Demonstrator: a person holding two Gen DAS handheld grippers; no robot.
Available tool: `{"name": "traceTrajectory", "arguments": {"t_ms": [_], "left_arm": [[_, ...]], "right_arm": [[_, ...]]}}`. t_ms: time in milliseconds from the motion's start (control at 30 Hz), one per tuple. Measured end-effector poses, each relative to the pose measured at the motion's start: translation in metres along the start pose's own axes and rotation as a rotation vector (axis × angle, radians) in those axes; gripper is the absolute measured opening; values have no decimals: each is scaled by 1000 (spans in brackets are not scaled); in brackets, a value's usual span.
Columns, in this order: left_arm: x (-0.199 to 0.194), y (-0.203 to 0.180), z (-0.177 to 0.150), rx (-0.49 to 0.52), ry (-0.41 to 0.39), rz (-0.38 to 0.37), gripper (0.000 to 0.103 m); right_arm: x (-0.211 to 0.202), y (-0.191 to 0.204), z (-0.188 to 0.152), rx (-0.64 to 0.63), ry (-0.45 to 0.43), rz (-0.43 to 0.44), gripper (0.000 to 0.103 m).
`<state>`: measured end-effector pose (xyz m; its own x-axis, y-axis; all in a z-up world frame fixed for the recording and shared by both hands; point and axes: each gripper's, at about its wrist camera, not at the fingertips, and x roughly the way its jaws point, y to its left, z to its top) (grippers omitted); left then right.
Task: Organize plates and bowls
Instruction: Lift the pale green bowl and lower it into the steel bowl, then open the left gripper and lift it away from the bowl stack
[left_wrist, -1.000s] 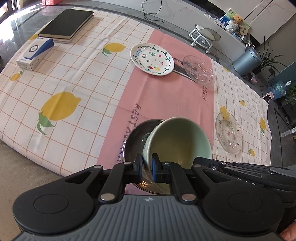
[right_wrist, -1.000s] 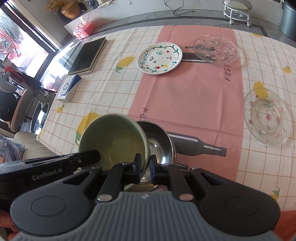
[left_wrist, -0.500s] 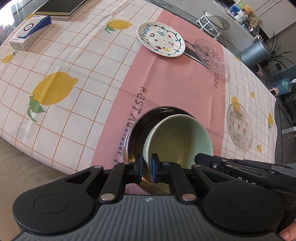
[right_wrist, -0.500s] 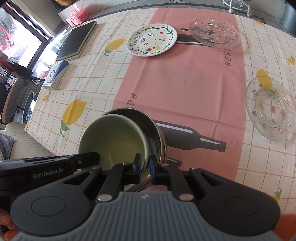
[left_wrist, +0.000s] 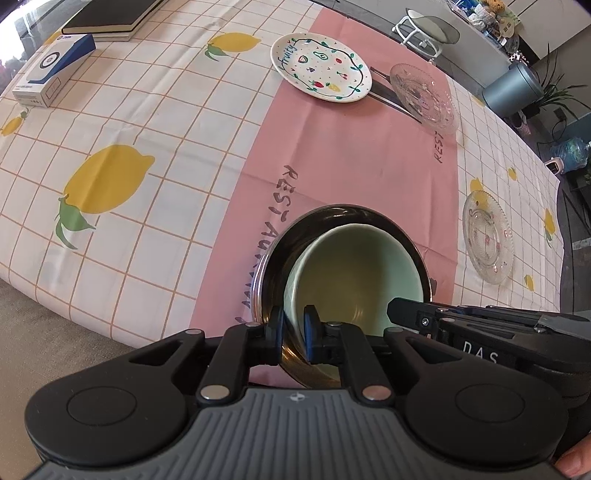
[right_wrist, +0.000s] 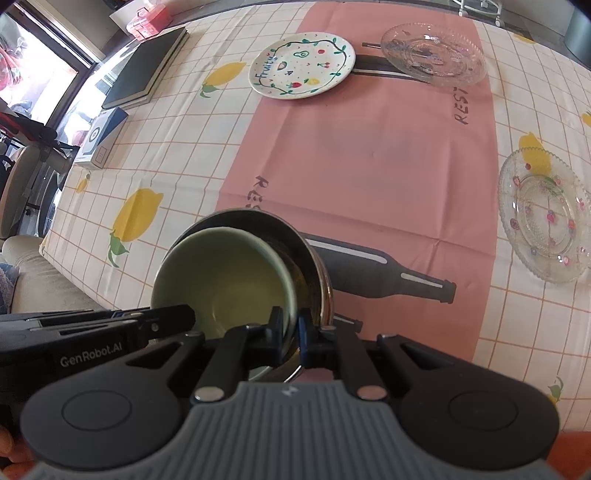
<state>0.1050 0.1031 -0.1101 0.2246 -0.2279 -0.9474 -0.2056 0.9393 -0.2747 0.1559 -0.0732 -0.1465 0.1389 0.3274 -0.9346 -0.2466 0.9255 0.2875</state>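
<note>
Left gripper (left_wrist: 293, 334) is pinched narrow on the near rim of the green bowl (left_wrist: 354, 280), 1 finger outside the wall and 1 inside. Right gripper (right_wrist: 290, 334) is pinched just as narrow, apparently across the near-right rims of both the green bowl (right_wrist: 225, 280) and the metal bowl (right_wrist: 314, 266), though the exact bite is hard to read. Each tool appears in the other's view: the right gripper's body (left_wrist: 480, 328) lies to the right of the bowls, the left gripper's body (right_wrist: 92, 332) to their left.

The green bowl sits inside the metal bowl (left_wrist: 369, 218), pushed off-centre, with a dark crescent of metal showing on the far side. I cannot tell whether its base is fully seated. The nested pair stands at the near edge of the pink strip of the tablecloth (left_wrist: 351, 155).

Everything left to gather lies away from both grippers: the painted plate (right_wrist: 301, 66) at the far middle, 1 glass plate (right_wrist: 432, 53) just to its right, and another glass plate (right_wrist: 543, 218) at the right, nearer. The right hand is likely better placed for that last plate; the far 2 are about equally distant for both.

A book (left_wrist: 110, 18) and a blue-and-white box (left_wrist: 51, 70) lie at the far left.
</note>
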Motion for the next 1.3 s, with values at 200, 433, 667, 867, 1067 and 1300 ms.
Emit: {"name": "traceTrajectory", "arguments": {"t_ms": [200,433,667,867,1067,1300], "left_arm": [[2,-4,2,11,3,20,15],[-1,-6,3,23,-13,28,16],[-19,-12,0,67,-60,40,25],[-54,-31,-18,174,-184,31,31],[-86,-65,-44,268,-350,-84,31],[-93,-119,-70,355,-517,-191,39]], "right_arm": [[3,-1,3,12,8,-14,5],[4,1,4,8,10,-15,10],[-10,8,3,-18,-21,-4,22],[-48,12,-11,-73,-139,21,33],[-89,-7,-38,-70,-305,42,33],[-121,-62,-76,-18,-524,-29,34]]}}
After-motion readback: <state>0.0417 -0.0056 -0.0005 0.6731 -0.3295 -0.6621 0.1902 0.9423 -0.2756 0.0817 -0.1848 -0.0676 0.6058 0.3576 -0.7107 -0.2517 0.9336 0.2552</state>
